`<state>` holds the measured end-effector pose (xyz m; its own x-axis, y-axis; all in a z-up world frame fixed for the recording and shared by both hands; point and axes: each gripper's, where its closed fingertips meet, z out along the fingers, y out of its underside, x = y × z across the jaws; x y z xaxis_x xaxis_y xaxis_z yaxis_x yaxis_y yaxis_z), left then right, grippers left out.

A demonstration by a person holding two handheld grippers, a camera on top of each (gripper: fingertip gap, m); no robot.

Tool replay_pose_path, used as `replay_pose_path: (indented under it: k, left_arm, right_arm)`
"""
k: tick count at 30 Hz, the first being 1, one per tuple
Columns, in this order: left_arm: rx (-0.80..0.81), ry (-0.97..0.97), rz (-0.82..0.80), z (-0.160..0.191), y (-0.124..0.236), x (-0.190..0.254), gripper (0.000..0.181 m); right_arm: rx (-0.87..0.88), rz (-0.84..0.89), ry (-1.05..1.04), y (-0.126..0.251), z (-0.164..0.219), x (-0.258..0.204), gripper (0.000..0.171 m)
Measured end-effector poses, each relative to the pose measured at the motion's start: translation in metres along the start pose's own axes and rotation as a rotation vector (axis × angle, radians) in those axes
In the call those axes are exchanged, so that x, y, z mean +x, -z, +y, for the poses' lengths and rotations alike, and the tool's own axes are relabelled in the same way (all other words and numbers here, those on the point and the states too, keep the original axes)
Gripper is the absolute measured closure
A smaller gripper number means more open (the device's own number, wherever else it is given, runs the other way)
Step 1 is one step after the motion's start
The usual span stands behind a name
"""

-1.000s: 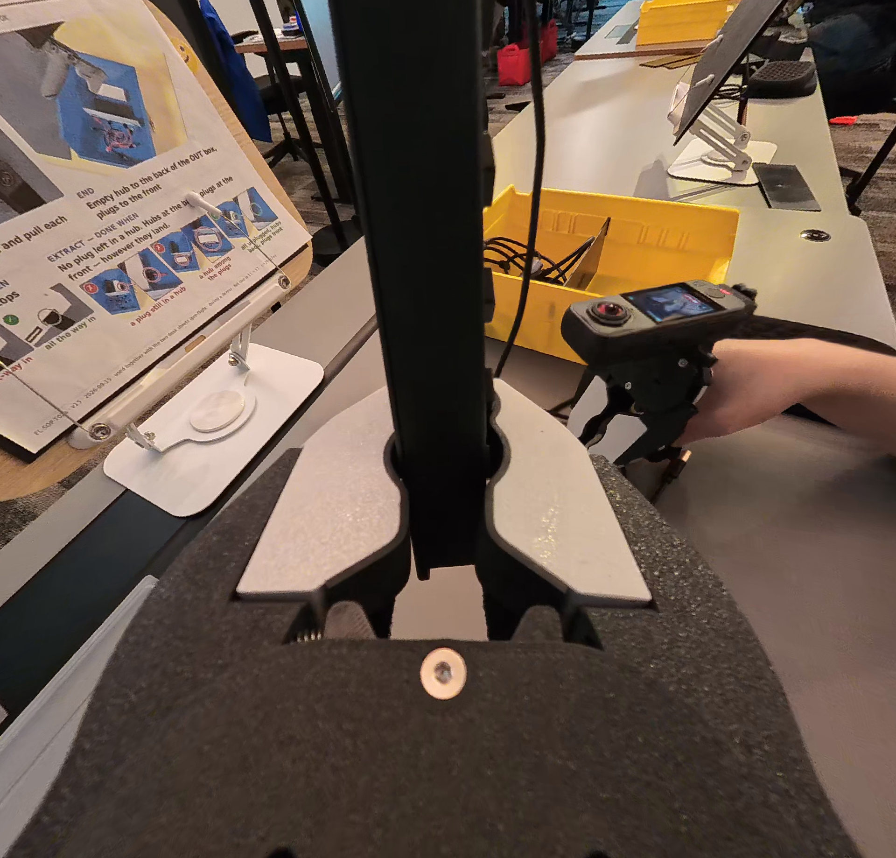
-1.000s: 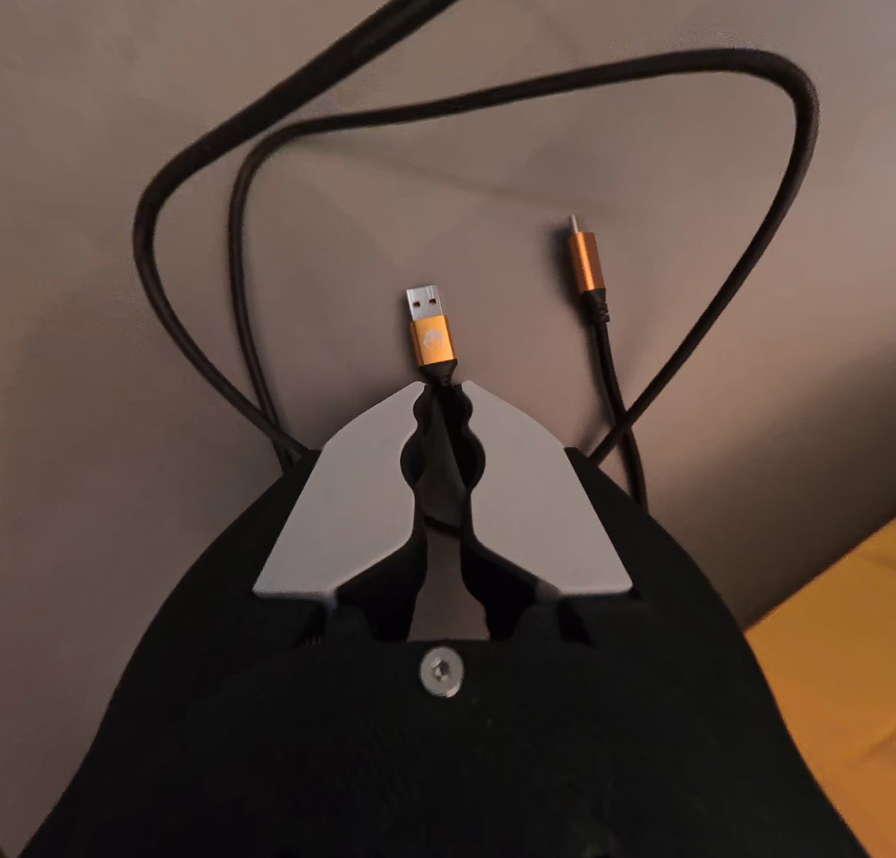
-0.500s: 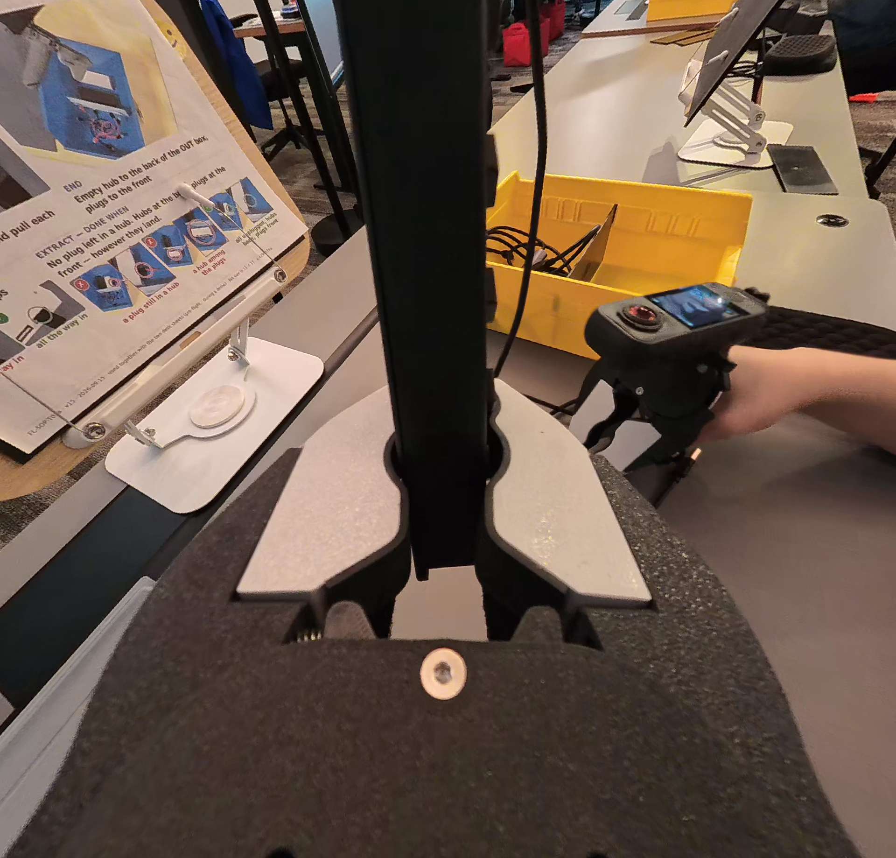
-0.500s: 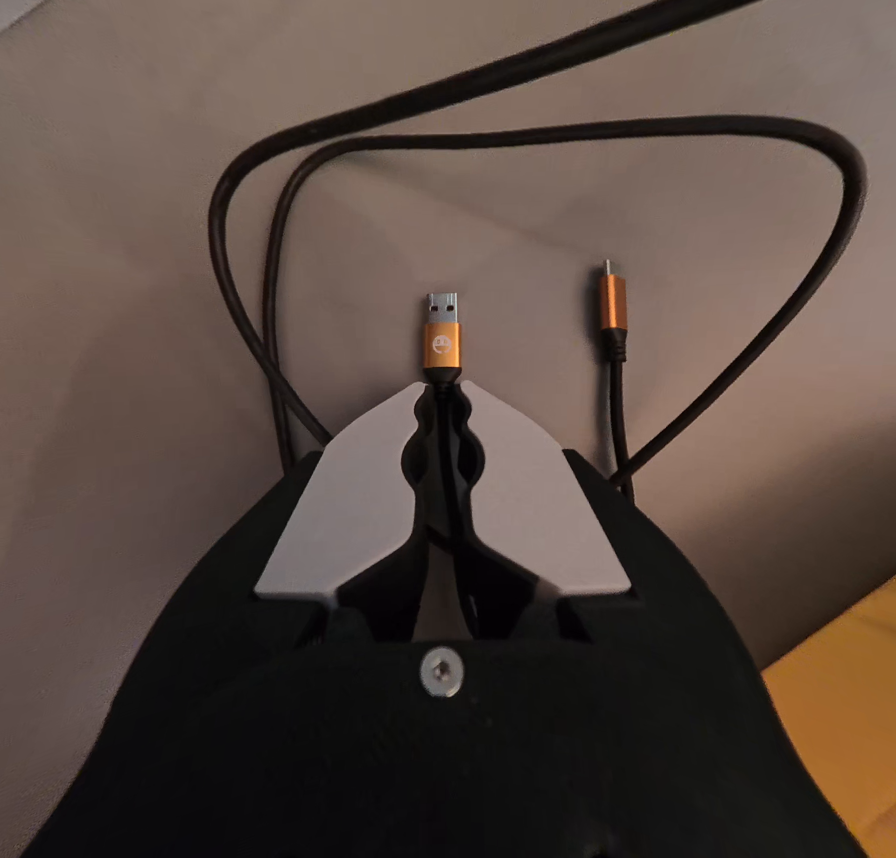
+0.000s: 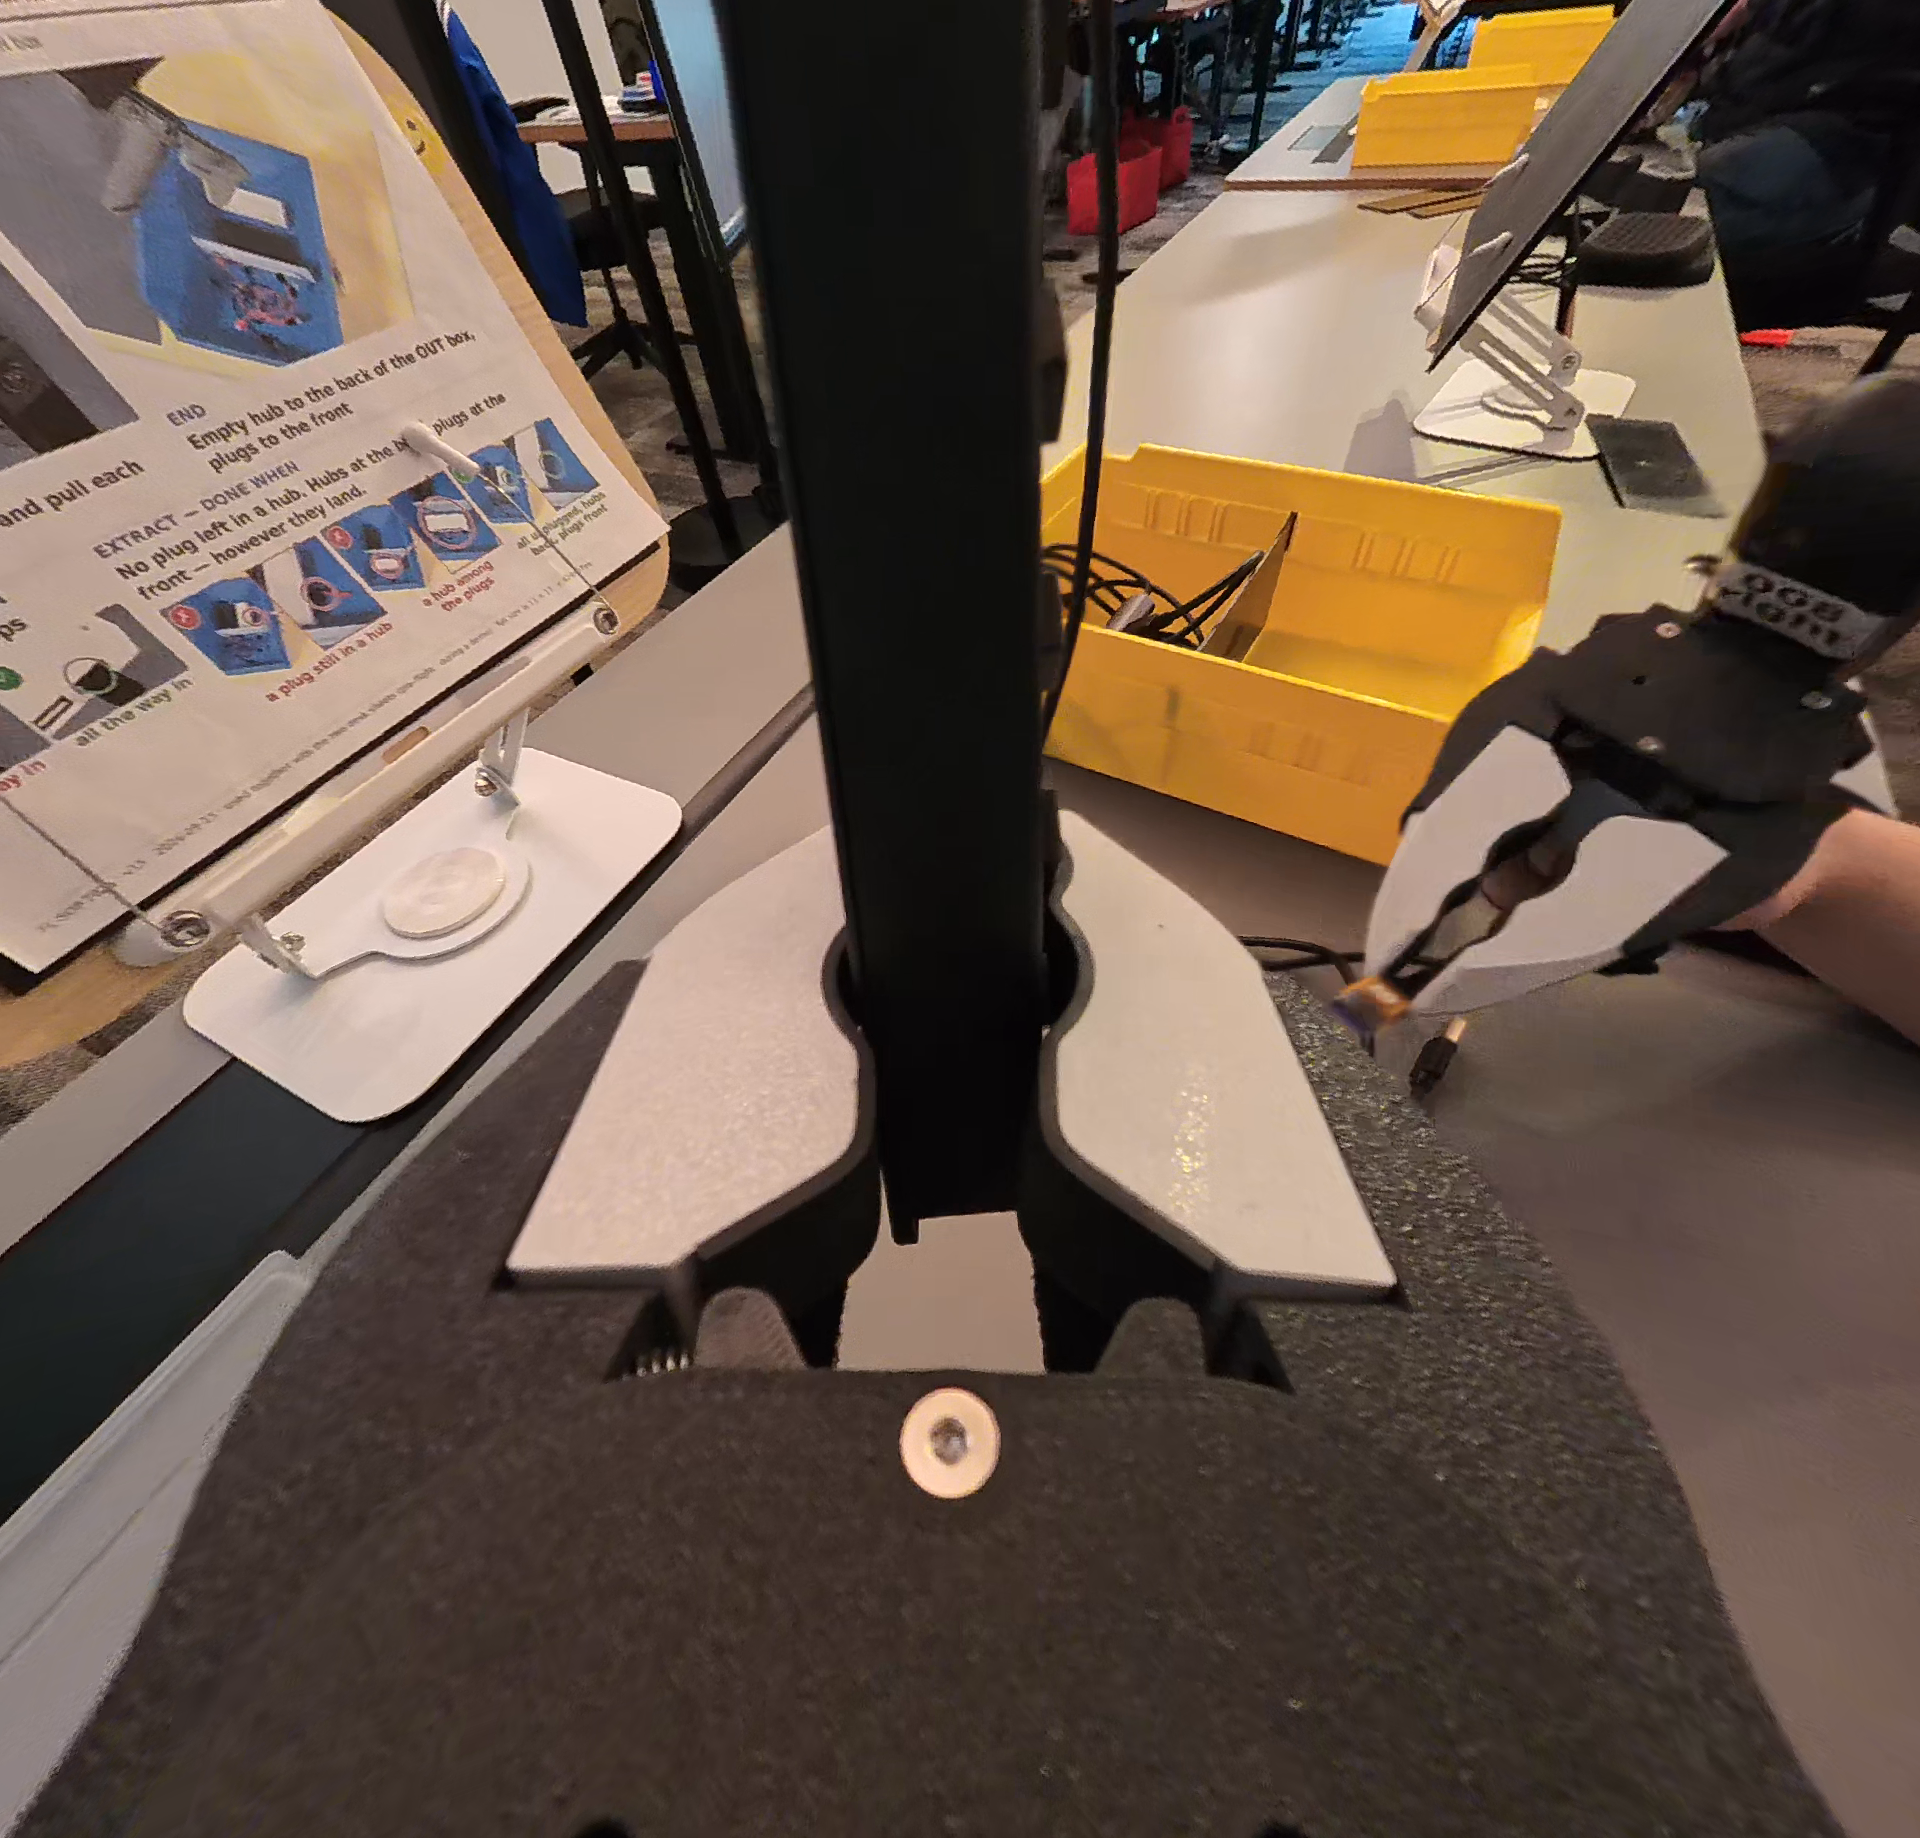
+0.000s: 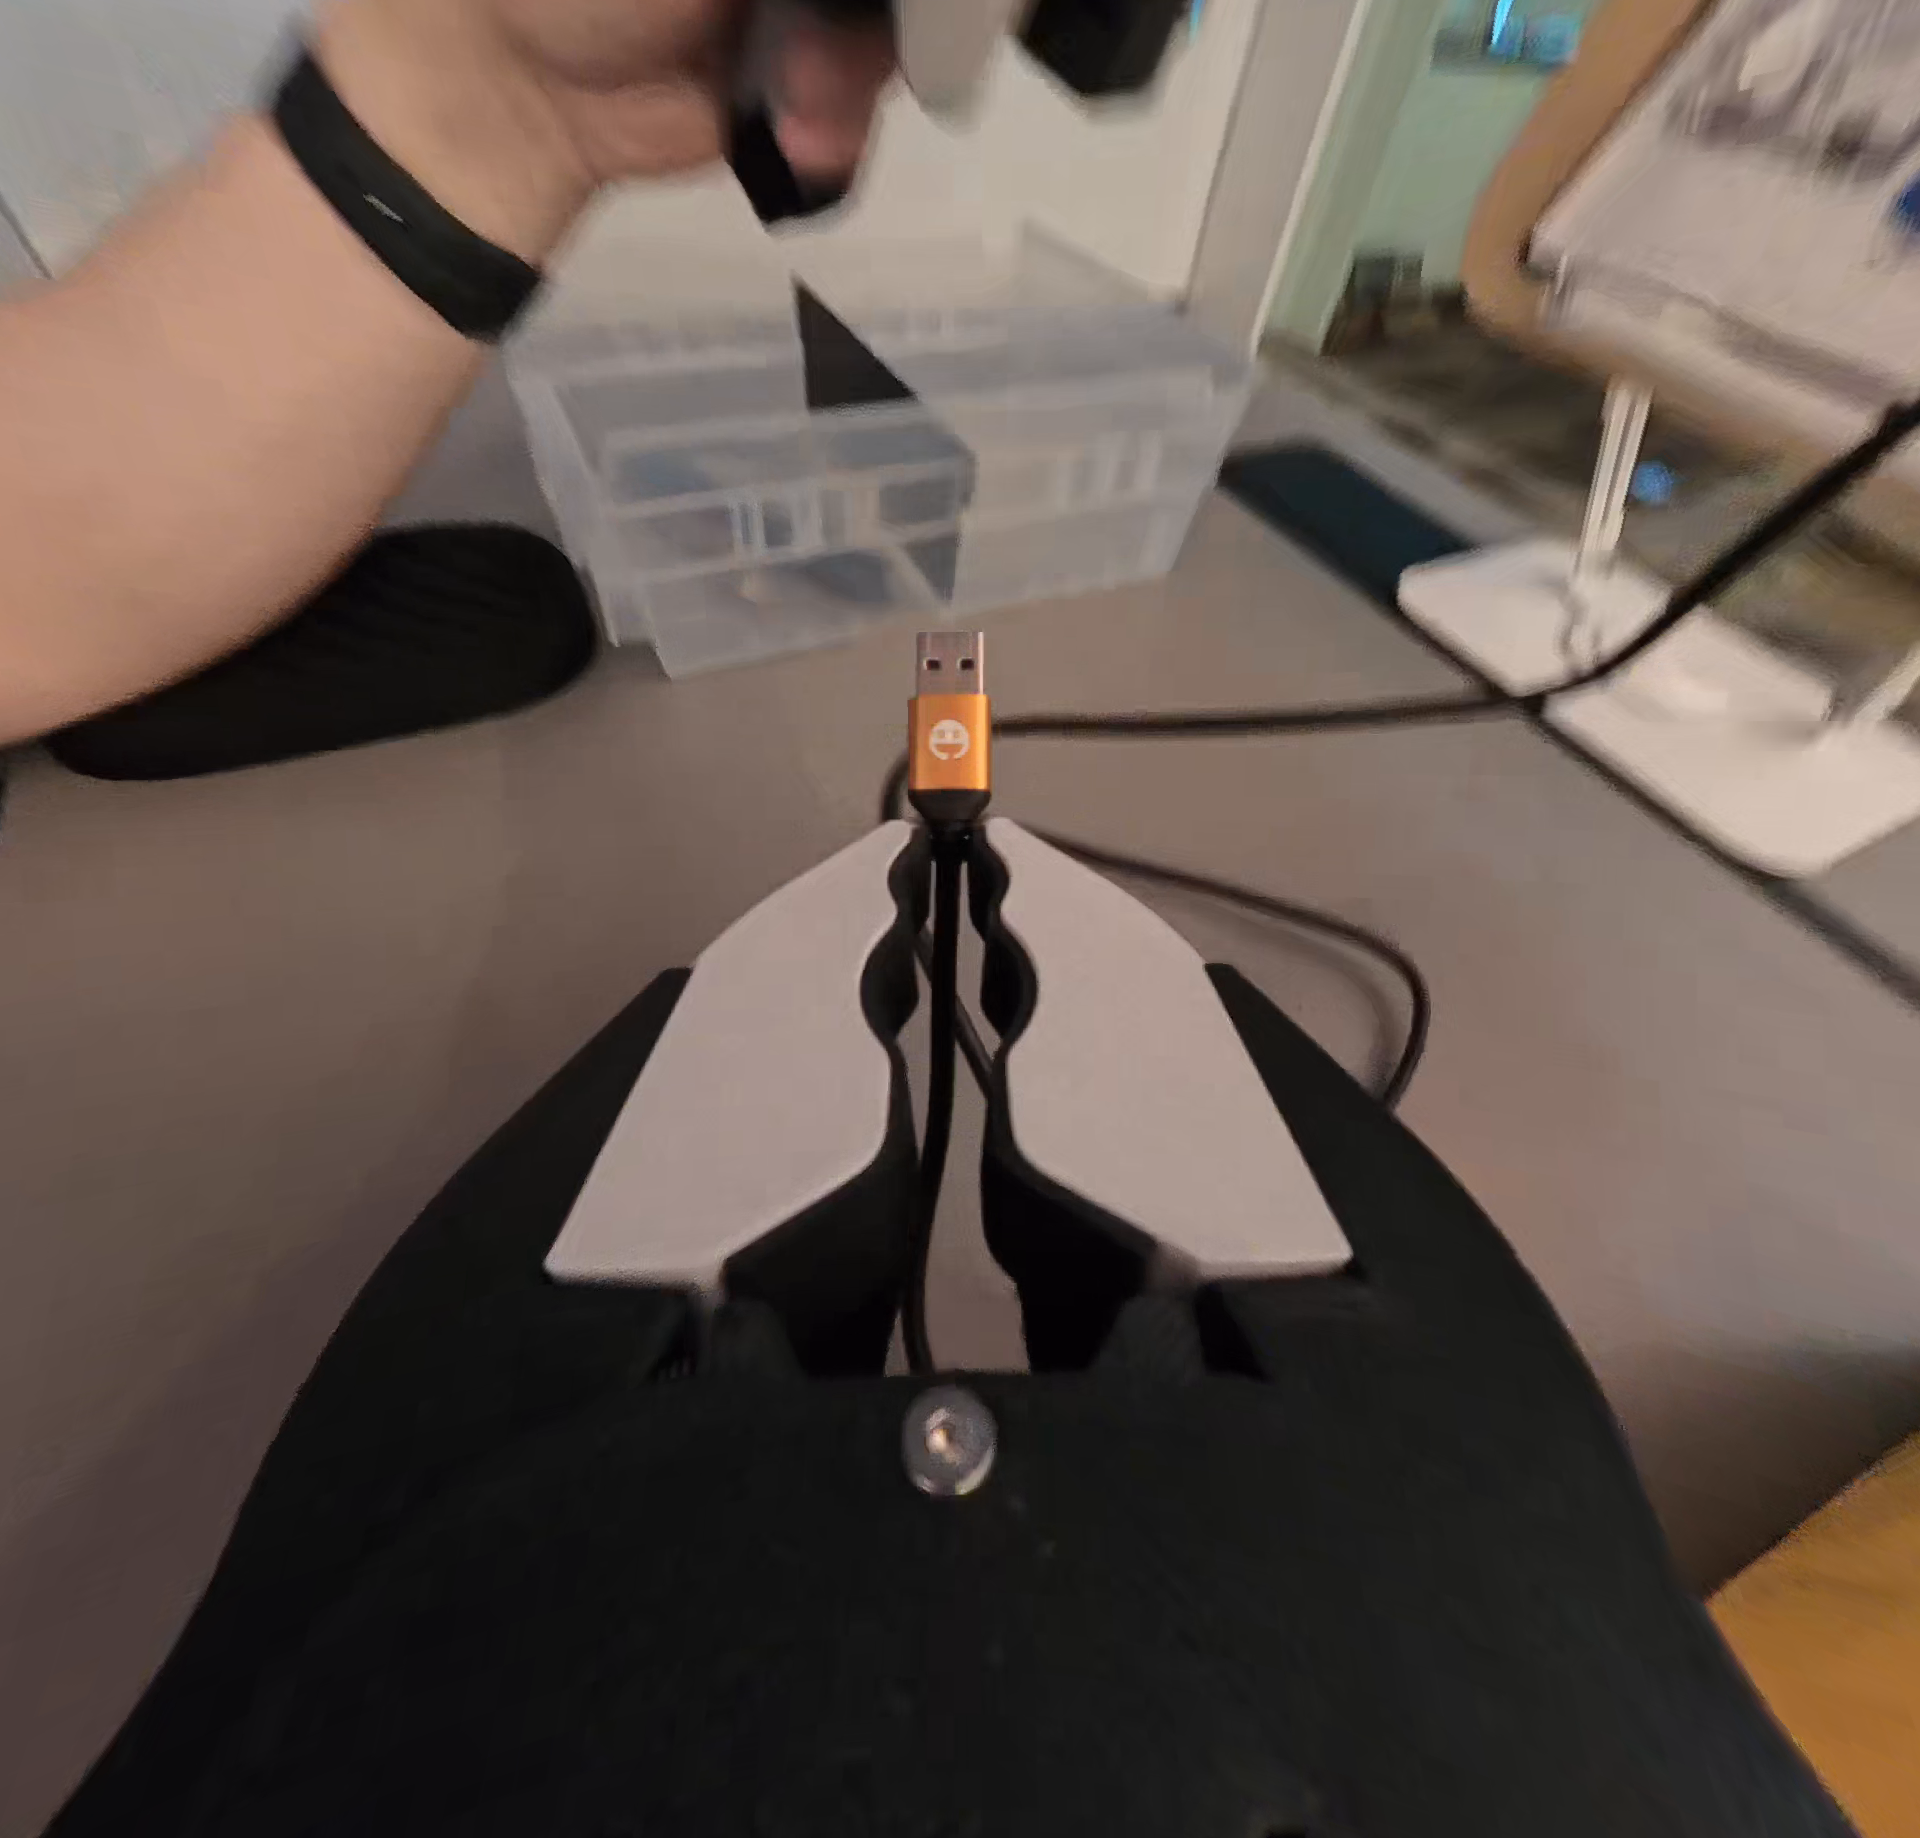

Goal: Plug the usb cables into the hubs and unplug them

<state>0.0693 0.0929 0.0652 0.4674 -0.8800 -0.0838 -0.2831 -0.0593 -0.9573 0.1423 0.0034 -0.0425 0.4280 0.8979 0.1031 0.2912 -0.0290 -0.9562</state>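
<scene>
My left gripper is shut on a long black hub and holds it upright above the table. My right gripper is shut on a black USB cable just behind its orange plug, whose metal tip points forward, level over the table. In the left wrist view the right gripper is at the right, tilted down, with the plug at its tips. A second orange plug lies on the table below it. The left hand and gripper show blurred at the top of the right wrist view.
A yellow bin holding cables stands behind the hub. An instruction sheet on a white stand is at the left. A clear plastic bin, a black wrist rest and the white stand base lie ahead of the right gripper. The left gripper's tips are roughly 15 centimetres from the right gripper's.
My right gripper has lifted and swung up from pointing down at the table to pointing level, carrying the plug toward the left gripper. The left gripper still holds the hub.
</scene>
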Motion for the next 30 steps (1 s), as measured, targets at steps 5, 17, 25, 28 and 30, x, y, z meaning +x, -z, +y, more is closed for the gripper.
replay_pose_path:
  k: [5,17,25,28,30]
  left_arm:
    - [0.009,0.037,0.010,0.001,-0.002,-0.001,0.154]
    - [0.085,0.042,-0.058,-0.009,-0.013,-0.001,0.154]
    - [0.128,0.070,-0.058,-0.013,-0.023,0.007,0.154]
    - [0.136,0.107,-0.024,-0.012,-0.030,0.013,0.155]
    - [0.113,0.090,-0.052,-0.008,-0.036,0.013,0.155]
  right_arm:
    - [0.242,-0.174,0.155,0.028,-0.045,-0.042,0.163]
    - [0.268,-0.268,-0.112,0.045,-0.097,-0.016,0.163]
    - [0.082,-0.113,-0.215,0.033,-0.140,0.031,0.163]
    - [0.020,-0.068,-0.203,0.029,-0.143,0.043,0.163]
    - [-0.021,-0.073,-0.230,0.027,-0.143,0.049,0.163]
